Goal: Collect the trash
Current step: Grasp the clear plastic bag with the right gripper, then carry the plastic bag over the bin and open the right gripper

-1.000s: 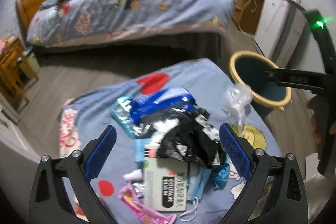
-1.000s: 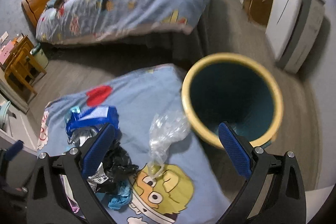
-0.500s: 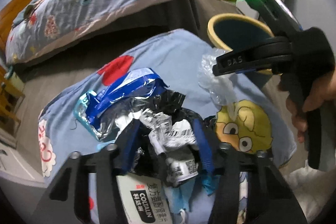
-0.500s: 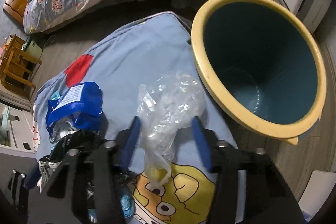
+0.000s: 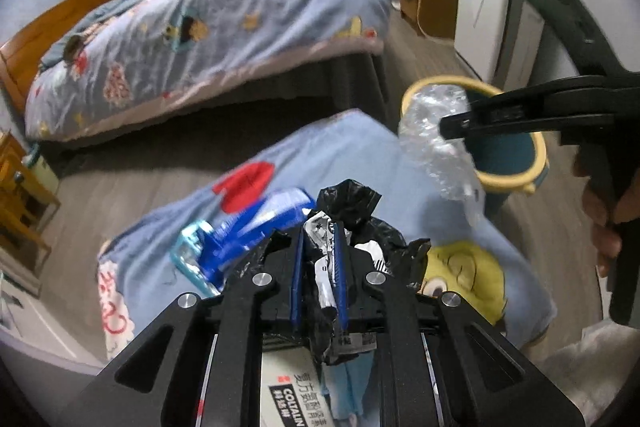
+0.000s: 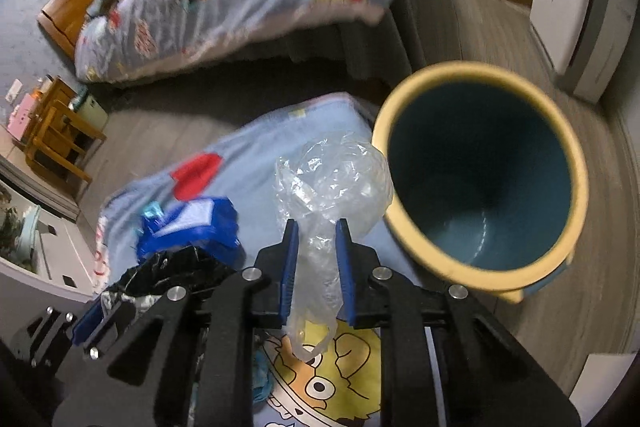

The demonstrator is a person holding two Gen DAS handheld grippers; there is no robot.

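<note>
The right gripper (image 6: 316, 259) has just pinched the clear bag (image 6: 332, 183); the left gripper (image 5: 318, 267) has just clamped the black wrapper (image 5: 352, 211). Either flimsy piece could slip before reaching the bin (image 6: 404, 115).

Crinkled clear plastic bag (image 6: 332, 183), glossy black wrapper (image 5: 352, 207), matt cotton sheet (image 5: 340, 147).

grey plank floor (image 5: 132, 183); bed (image 5: 208, 23) with wooden headboard (image 5: 60, 15); white cabinet (image 5: 480, 15) right of bed, wooden chair (image 6: 56, 131) left.
</note>
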